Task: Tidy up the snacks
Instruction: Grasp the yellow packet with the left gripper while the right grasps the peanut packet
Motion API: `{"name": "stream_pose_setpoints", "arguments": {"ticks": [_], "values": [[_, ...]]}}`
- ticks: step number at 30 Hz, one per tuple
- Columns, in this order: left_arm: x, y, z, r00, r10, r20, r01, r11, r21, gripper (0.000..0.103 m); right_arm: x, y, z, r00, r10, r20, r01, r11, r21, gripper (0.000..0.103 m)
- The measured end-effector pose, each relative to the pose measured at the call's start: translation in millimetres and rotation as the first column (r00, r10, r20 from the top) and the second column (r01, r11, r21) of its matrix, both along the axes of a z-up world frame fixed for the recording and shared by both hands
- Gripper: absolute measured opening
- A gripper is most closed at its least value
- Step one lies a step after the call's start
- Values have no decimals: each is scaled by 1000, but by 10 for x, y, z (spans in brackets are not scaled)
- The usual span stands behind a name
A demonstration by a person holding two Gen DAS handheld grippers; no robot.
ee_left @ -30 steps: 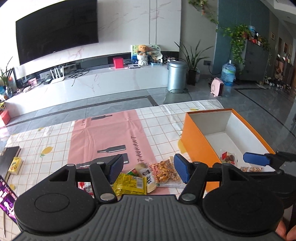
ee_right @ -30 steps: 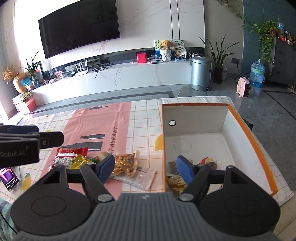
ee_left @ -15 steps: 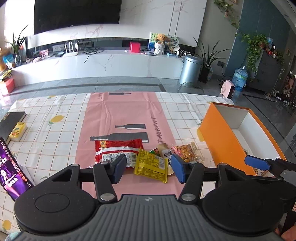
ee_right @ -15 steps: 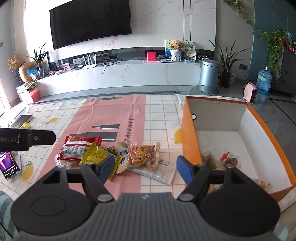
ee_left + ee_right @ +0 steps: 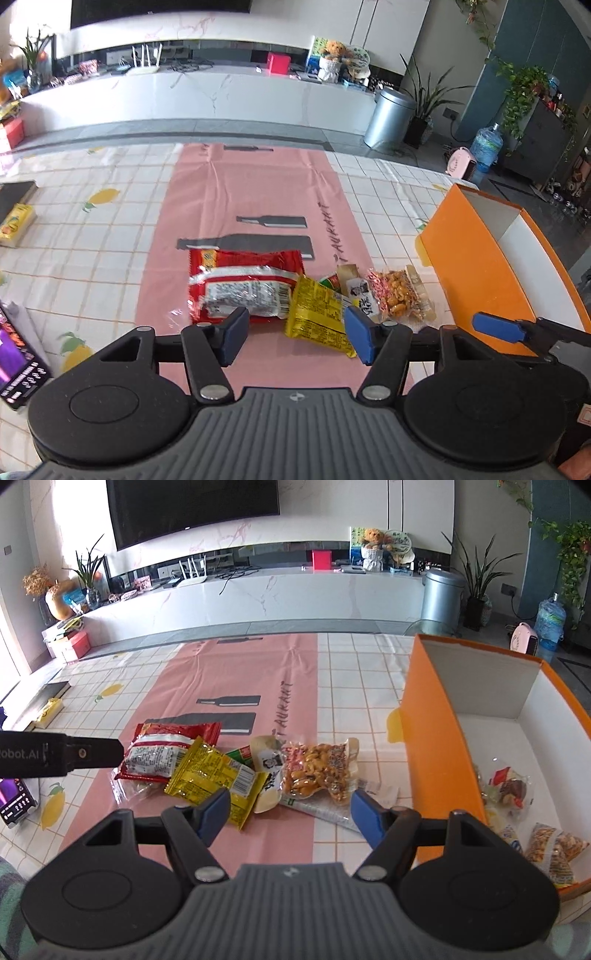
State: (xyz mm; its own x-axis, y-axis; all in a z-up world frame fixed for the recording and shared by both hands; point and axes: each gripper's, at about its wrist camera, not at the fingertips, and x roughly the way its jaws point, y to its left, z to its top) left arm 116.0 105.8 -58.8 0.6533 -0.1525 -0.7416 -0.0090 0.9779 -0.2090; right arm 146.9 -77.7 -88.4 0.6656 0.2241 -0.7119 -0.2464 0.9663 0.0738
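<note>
My left tool (image 5: 295,334) is spread wide with nothing between its pads; its jaws have just widened a little again. It hangs over the near edge of the snack pile on the pink mat (image 5: 255,195) in the middle of the table (image 5: 110,229). My right tool (image 5: 290,812) is spread too and empty, just in front of the same pile, beside the orange box (image 5: 436,753) that already holds a few packets.

The red packet (image 5: 243,284) lies flat, partly under the yellow packet (image 5: 321,314), which in turn overlaps a small white packet (image 5: 267,760) and the clear bag of nuts (image 5: 317,771). All of these look light, thin and crinkly, so I expect the film to slip and buckle. I would take each by a sealed edge or a corner that sticks out rather than across the puffed middle. The yellow one sits on top and nearest my left pads, so its near corner looks like the easiest hold. The nuts could crush, so a gentle pinch on the seam suits them.
</note>
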Motion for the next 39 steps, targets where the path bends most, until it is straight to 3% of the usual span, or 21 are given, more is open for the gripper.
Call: {"name": "stream_pose_setpoints", "arguments": {"ticks": [8,13,15,18,24,28,32,36,39], "values": [[216,-120,-346,998,4,-63,-6,999,-34,70,352,37,-259,1000,0,-22,-2,997,-77,60],[375,-115,-535,992,43,-116,-49,998,-41,70,547,-7,-357,999,-30,-33,28,999,-44,60],[413,-97,-598,989,56,-134,-63,997,-49,70,610,16,-394,999,-17,-32,16,999,-41,64],[452,-71,-671,988,57,-146,-70,994,-83,70,678,52,-458,1000,-6,-15,5,999,-46,79],[492,-98,-818,985,49,-166,-65,993,-94,70,828,39,-634,1000,11,-16,-12,999,-50,82],[505,-97,-852,988,50,-145,-68,990,-120,70,939,-13,-751,998,3,-56,-4,1000,-13,90],[512,-140,-853,992,42,-121,-54,993,-106,68,945,18,-802,999,18,-46,-17,1000,10,87],[493,-165,-830,994,30,-103,-42,992,-117,49,887,85,-803,999,31,-14,-32,999,-20,75],[454,-191,-764,997,22,-78,-30,994,-100,38,831,45,-749,999,35,-15,-35,999,19,65]]}}
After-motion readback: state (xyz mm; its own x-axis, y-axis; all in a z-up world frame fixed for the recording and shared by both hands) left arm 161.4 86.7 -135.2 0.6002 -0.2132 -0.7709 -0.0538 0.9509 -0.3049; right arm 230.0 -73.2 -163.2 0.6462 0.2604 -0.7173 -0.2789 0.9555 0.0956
